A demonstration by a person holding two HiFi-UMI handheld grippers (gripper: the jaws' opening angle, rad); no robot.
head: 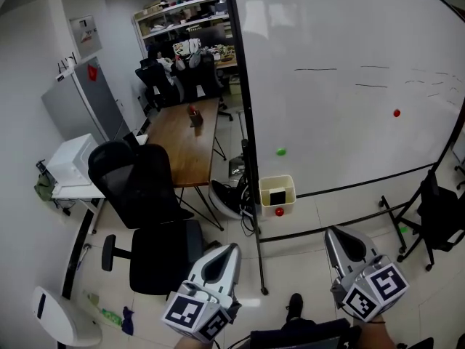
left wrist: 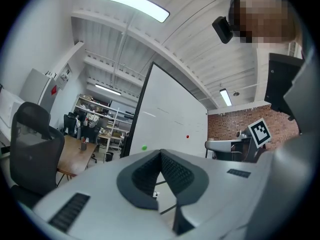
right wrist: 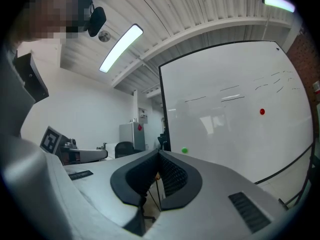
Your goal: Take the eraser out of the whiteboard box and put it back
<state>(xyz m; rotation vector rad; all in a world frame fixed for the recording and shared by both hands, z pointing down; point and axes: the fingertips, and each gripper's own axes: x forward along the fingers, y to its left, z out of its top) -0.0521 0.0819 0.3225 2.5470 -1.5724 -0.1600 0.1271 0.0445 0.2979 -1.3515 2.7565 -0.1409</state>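
**Head view:** we find the dark eraser (head: 277, 196) standing in the pale yellow whiteboard box (head: 264, 195) at the white whiteboard's (head: 349, 42) lower corner, partly hidden. The left gripper (head: 229, 249) and right gripper (head: 330, 231) are cut off below, with open floor between.

**Left gripper view:** fingers (left wrist: 175, 171) together, empty.

**Right gripper view:** fingers (right wrist: 172, 176) together, empty.

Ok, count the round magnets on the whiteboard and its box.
3. A red magnet at the right of the whiteboard, a green magnet near its lower left, a second red magnet low on the front of the yellow box. More may be hidden inside it.
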